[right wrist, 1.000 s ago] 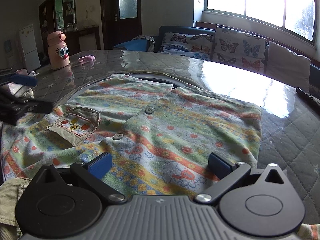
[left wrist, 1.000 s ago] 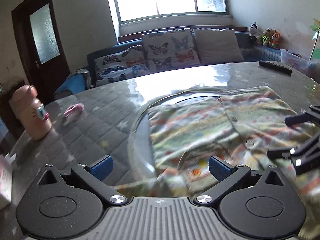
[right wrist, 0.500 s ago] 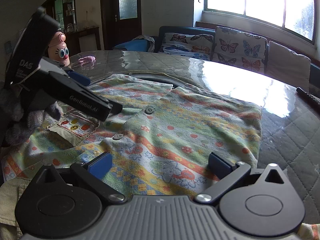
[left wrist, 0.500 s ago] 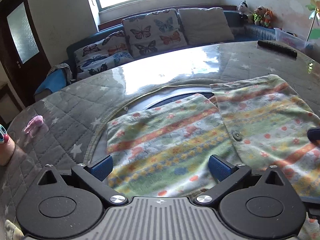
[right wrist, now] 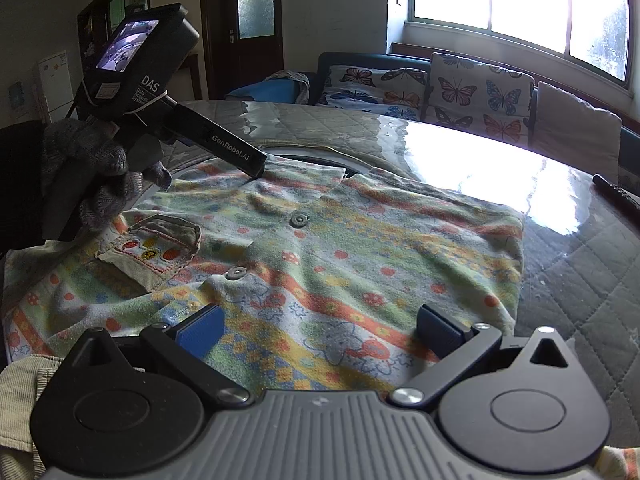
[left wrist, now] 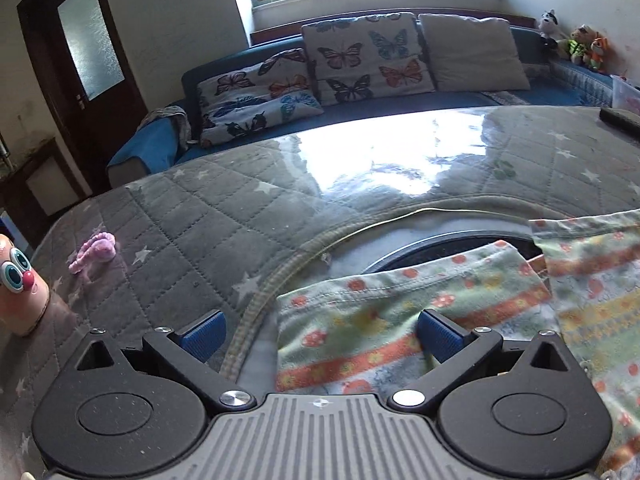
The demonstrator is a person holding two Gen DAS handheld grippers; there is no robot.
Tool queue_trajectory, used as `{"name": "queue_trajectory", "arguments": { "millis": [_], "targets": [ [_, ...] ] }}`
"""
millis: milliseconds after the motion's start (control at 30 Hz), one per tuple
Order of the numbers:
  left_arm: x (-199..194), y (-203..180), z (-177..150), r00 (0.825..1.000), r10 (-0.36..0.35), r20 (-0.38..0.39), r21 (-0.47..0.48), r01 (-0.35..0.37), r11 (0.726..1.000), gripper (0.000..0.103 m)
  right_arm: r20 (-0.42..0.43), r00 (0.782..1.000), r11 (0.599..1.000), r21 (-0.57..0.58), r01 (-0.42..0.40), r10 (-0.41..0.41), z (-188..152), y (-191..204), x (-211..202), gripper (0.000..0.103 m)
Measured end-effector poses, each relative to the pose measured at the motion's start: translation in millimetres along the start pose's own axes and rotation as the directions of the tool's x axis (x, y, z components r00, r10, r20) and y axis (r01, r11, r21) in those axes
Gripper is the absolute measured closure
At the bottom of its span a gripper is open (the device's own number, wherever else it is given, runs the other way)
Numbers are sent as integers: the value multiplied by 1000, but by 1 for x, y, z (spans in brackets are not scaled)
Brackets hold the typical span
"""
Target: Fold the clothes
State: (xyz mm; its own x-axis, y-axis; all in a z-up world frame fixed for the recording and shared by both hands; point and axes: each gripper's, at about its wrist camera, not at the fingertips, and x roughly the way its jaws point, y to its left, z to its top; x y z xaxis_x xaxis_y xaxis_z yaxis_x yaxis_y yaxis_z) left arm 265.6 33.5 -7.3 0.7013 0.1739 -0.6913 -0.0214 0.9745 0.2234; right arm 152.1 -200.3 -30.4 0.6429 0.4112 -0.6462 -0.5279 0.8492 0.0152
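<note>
A child's pastel garment (right wrist: 360, 248) with orange stripes, snaps and a beige pocket (right wrist: 156, 248) lies spread flat on the table. My right gripper (right wrist: 320, 332) hangs open over its near hem and holds nothing. In the right wrist view a gloved hand (right wrist: 92, 176) holds my left gripper (right wrist: 254, 166), whose tip is down at the garment's far left edge. In the left wrist view the left gripper (left wrist: 322, 336) is open, with the garment's corner (left wrist: 360, 320) lying between its fingers and the right pad (left wrist: 438, 338) over the cloth.
A grey quilted cover with stars (left wrist: 200, 216) and a glossy top cover the round table. A pink toy (left wrist: 94, 254) and a pink bottle with eyes (left wrist: 16, 284) stand at the left. A black remote (right wrist: 616, 196) lies at the far right. Beige cloth (right wrist: 20, 380) sits near left.
The left gripper has travelled from the garment's near left side to its far left edge and dropped low over that corner. The right gripper and the garment have stayed put.
</note>
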Motion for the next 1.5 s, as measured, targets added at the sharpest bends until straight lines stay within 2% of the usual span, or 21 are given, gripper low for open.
{"name": "queue_trajectory", "arguments": {
  "millis": [67, 267, 433, 600, 733, 900, 1033, 1167, 1300, 1400, 1500],
  "targets": [
    [-10, -3, -4, 1000, 16, 8, 18, -16, 1000, 0, -1, 1000, 1000, -1, 1, -1, 0, 0, 0, 0],
    [-64, -10, -35, 997, -42, 64, 62, 38, 997, 0, -27, 1000, 1000, -13, 3, -3, 5, 2, 1, 0],
    [-110, -15, -72, 992, -80, 100, 145, 65, 987, 0, -51, 999, 1000, -23, -17, 16, 7, 12, -11, 0],
    [-134, -23, -110, 989, -104, 103, 222, 79, 972, 0, -58, 998, 992, -125, -7, -1, -7, 38, -32, 0],
    [-149, -34, -136, 983, -105, 152, 293, 57, 954, 0, -56, 998, 986, -164, 27, -37, -18, 47, -50, 0],
    [-162, -42, -148, 973, -155, 172, 302, 98, 948, 0, -50, 998, 989, -145, 27, -34, -26, 51, -71, 0],
    [-167, -44, -154, 970, -144, 195, 298, 82, 951, 0, -63, 998, 991, -128, 24, -32, -41, 55, -75, 0],
    [-175, -36, -156, 968, -157, 197, 258, 104, 961, 0, -37, 999, 996, -88, 28, -31, -46, 51, -89, 0],
    [-183, -28, -153, 960, -179, 215, 189, 139, 972, 0, 9, 998, 998, -13, 69, -69, -52, 35, -114, 0],
    [-186, -26, -151, 955, -198, 222, 145, 168, 975, 0, 33, 986, 983, 86, 161, -164, -62, 8, -131, 0],
    [-188, -29, -150, 954, -196, 227, 130, 169, 977, 0, 21, 959, 943, 187, 275, -283, -77, -27, -143, 0]
  ]
}}
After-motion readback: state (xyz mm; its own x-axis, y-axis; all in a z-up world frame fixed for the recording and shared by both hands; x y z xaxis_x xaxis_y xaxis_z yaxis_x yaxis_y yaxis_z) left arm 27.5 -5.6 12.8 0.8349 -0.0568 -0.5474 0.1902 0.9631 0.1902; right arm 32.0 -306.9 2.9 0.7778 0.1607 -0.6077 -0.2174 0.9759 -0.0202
